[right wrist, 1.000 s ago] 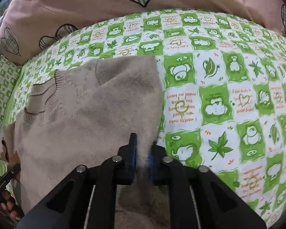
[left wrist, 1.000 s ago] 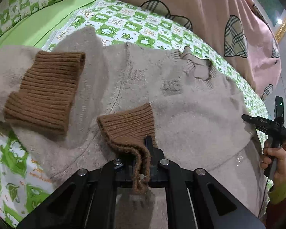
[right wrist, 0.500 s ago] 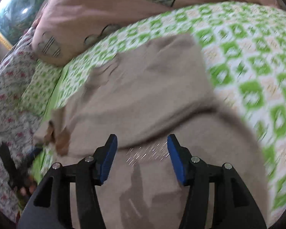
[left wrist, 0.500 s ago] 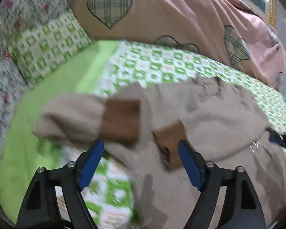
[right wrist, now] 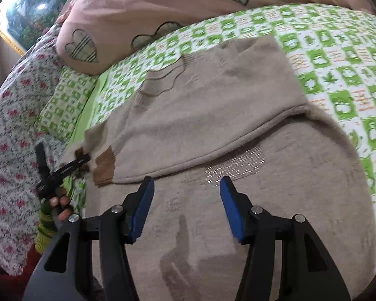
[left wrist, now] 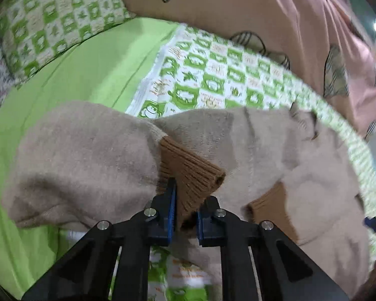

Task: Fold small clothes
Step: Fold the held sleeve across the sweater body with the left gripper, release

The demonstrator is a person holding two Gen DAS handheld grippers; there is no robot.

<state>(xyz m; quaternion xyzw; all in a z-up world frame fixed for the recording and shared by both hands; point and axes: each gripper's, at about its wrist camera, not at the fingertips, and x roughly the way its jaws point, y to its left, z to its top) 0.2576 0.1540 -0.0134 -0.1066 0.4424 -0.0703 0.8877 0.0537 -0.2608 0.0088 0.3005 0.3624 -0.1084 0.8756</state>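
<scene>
Brown ribbed cuff [left wrist: 188, 175] sits pinched between the blue pads of the left hand-held gripper [left wrist: 184, 210], whose jaws are closing on it, almost together; the cuff ends a beige sleeve [left wrist: 82, 160] lifted and bunched over the left side of the sweater [right wrist: 213, 115]. A second brown cuff [left wrist: 270, 205] lies flat on the sweater's body just right of the held one, so two cuffs and one sweater show. The right hand-held gripper [right wrist: 186, 200] stands about half open with nothing between its pads, hovering over the sweater's lower part near a patch of shiny stitching [right wrist: 235, 165], just below a folded edge that runs across the garment. The sweater lies on a bed with a green-and-white checked sheet [right wrist: 338, 80]; bare sheet lies open to its right and beyond the collar, and a plain green strip [left wrist: 82, 75] to its left. One pink quilt [right wrist: 163, 7] with plaid hearts bounds the far side, and a checked pillow [left wrist: 50, 25] sits at the far left. In the right wrist view a hand [right wrist: 60, 203] grips the left tool's handle.
</scene>
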